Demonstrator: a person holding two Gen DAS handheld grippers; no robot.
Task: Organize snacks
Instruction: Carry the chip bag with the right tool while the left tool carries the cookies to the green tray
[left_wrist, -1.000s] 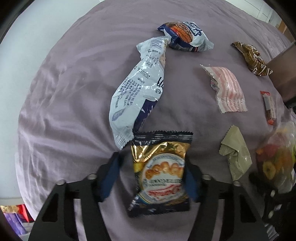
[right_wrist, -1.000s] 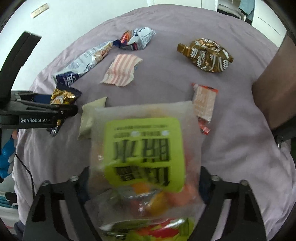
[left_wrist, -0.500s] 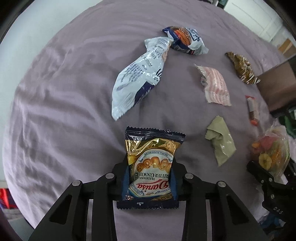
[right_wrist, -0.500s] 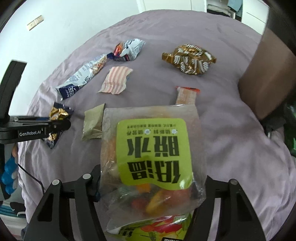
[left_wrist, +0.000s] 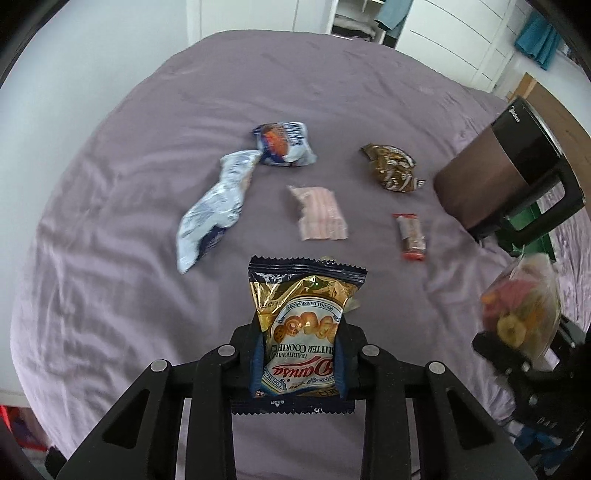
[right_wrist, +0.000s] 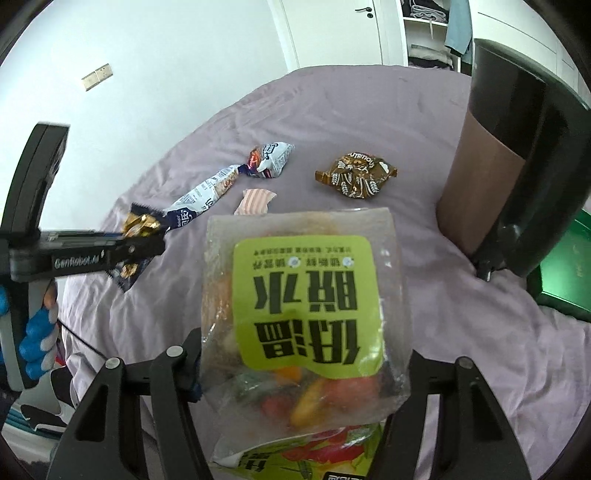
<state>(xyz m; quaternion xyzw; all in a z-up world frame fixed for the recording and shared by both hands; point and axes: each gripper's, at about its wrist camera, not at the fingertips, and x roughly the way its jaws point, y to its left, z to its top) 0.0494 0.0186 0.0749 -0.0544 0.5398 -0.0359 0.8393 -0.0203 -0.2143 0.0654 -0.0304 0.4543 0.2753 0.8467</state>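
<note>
Jaws of the left gripper (left_wrist: 300, 363) are nearly closed, pinching the lower half of the butter cookie packet (left_wrist: 304, 325), which stands upright above the purple bedspread (left_wrist: 110, 258); the right gripper (right_wrist: 295, 373) stands wider, its jaws clamped on the sides of the clear dried fruit bag (right_wrist: 306, 321), lifted off the bed; a second green-labelled pack shows just beneath that bag, though its support is hidden. Bare cloth lies to the left and far side of the bed, reaching the rounded edges; ahead lie the long white-blue wrapper (left_wrist: 214, 206), its tip touching the blue-orange packet (left_wrist: 284, 144), then the pink striped packet (left_wrist: 321, 214), the small red-ended bar (left_wrist: 410, 236) and the brown gold packet (left_wrist: 391, 168), each apart. At the right stands a dark brown bin (left_wrist: 495, 173), with a green box (right_wrist: 565, 273) beside it.
</note>
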